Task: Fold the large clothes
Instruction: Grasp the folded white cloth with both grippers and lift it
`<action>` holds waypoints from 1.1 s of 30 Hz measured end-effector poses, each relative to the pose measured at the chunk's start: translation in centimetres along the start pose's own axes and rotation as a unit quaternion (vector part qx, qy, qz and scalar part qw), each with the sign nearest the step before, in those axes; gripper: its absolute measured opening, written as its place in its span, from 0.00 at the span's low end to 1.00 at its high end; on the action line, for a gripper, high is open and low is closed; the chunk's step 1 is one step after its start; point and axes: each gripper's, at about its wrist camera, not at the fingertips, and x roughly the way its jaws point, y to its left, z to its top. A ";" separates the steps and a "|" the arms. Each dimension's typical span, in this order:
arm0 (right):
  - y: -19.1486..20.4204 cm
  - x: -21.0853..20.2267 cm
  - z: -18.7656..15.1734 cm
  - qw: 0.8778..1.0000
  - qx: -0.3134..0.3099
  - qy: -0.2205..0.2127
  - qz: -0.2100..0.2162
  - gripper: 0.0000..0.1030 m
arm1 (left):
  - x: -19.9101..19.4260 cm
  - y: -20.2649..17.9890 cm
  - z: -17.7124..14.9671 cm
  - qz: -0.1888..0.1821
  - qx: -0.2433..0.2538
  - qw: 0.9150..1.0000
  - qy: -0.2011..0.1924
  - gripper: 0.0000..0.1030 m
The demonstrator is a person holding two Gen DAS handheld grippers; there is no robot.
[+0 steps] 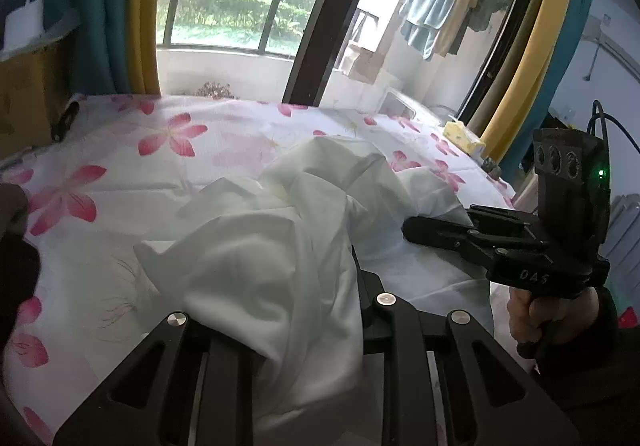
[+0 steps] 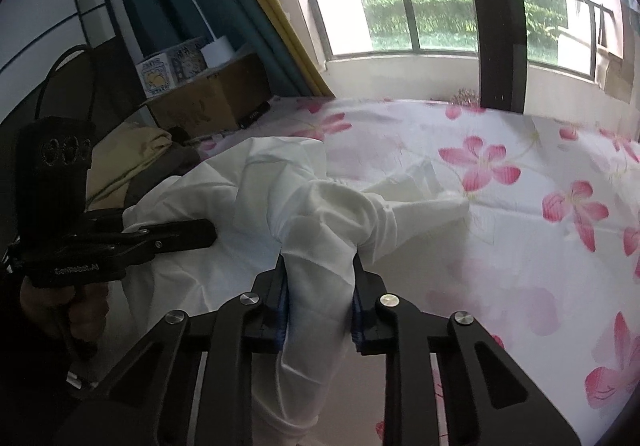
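A large white garment [image 1: 256, 246] lies crumpled on the flowered bed sheet [image 1: 120, 150]. In the left wrist view its cloth bunches up over my left gripper [image 1: 316, 286] and runs down between the fingers, hiding the left one; the jaws are shut on it. To the right, my right gripper [image 1: 412, 226] pinches another part of the same garment, held by a hand [image 1: 536, 310]. In the right wrist view my right gripper [image 2: 320, 266] clamps a thick fold of the white garment [image 2: 304, 206] between its blue-padded fingers [image 2: 280, 286]. My left gripper [image 2: 200, 232] shows at the left, over the cloth.
A cardboard box [image 2: 208, 102] with a white lamp [image 2: 216, 46] stands at the bed's far left edge, with tan folded clothes [image 2: 132, 154] beside it. A yellow packet [image 1: 464, 134] lies at the bed's right edge. Curtains and a large window [image 2: 420, 18] stand behind the bed.
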 end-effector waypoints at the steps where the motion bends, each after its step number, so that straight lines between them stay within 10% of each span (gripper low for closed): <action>1: 0.3 -0.2 0.2 1.000 -0.003 -0.003 0.000 0.23 | -0.3 -0.1 0.1 0.001 0.002 1.000 -0.005 0.23; 33: 7.8 4.2 6.8 0.994 -0.080 -0.040 0.069 0.22 | -7.9 6.1 2.3 0.091 0.012 0.993 -0.068 0.23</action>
